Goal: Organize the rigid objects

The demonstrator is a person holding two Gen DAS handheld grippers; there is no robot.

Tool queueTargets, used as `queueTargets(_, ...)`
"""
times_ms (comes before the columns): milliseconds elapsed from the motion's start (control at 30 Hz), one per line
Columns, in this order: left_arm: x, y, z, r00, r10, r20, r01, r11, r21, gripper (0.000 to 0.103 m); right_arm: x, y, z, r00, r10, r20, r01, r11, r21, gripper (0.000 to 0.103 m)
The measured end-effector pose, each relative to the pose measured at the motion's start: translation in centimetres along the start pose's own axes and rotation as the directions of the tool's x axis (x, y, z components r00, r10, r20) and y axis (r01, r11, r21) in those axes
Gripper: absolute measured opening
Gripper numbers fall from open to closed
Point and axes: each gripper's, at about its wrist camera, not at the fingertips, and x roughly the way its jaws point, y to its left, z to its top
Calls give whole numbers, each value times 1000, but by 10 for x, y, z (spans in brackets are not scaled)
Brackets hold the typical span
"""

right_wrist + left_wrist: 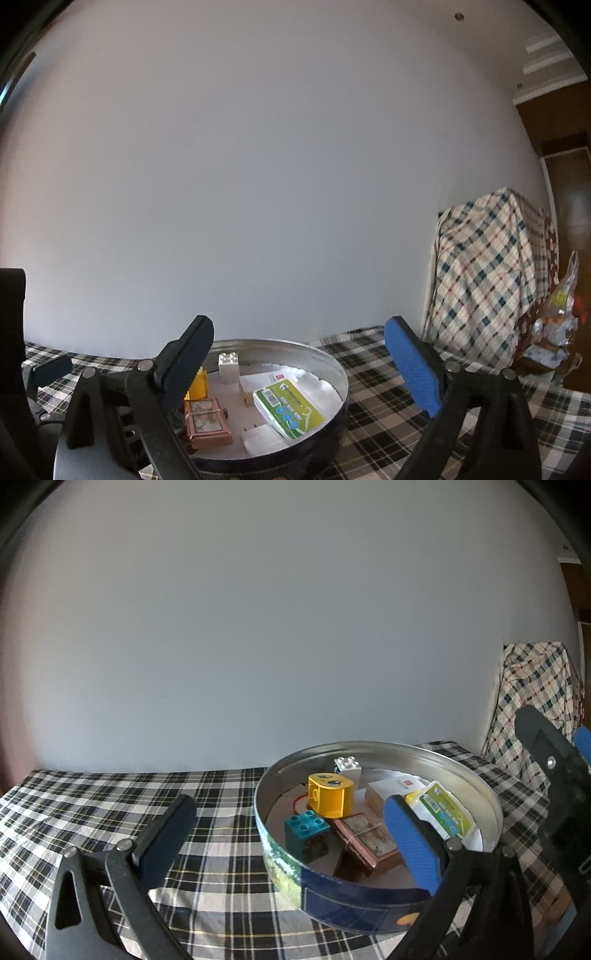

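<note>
Both grippers, the left gripper [291,834] and the right gripper [299,358], have their fingers spread wide and hold nothing. The blocks, the floss pack [288,408] and the small boxes already lie inside the round tin [491,805]. The checked worktop [110,805] around it shows nothing loose, so the task seems almost finished.

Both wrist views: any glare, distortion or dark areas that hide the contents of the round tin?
Left wrist view: strong fisheye bending, dark corners, contents of the round metal tin sharp. Right wrist view: bright glare on the tin's inner wall, and a black finger hides the yellow block.
</note>
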Motion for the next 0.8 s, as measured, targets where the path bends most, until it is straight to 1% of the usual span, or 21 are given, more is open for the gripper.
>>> queueTargets(333,-12,1,-2,999,35,26,-35,999,16,103,-17,3,3,999,-15,50,17,1000,-22,101)
queueTargets(500,-17,-2,-3,999,19,39,-20,999,37,103,-24,0,3,996,-29,85,29,1000,-7,101)
queueTargets(600,-18,-7,-3,999,12,43,-14,998,57,103,-26,-1,3,995,-35,90,35,999,-1,101)
queueTargets(800,-22,-10,-3,998,26,63,-31,997,72,103,-25,-4,4,995,-40,88,39,999,16,102)
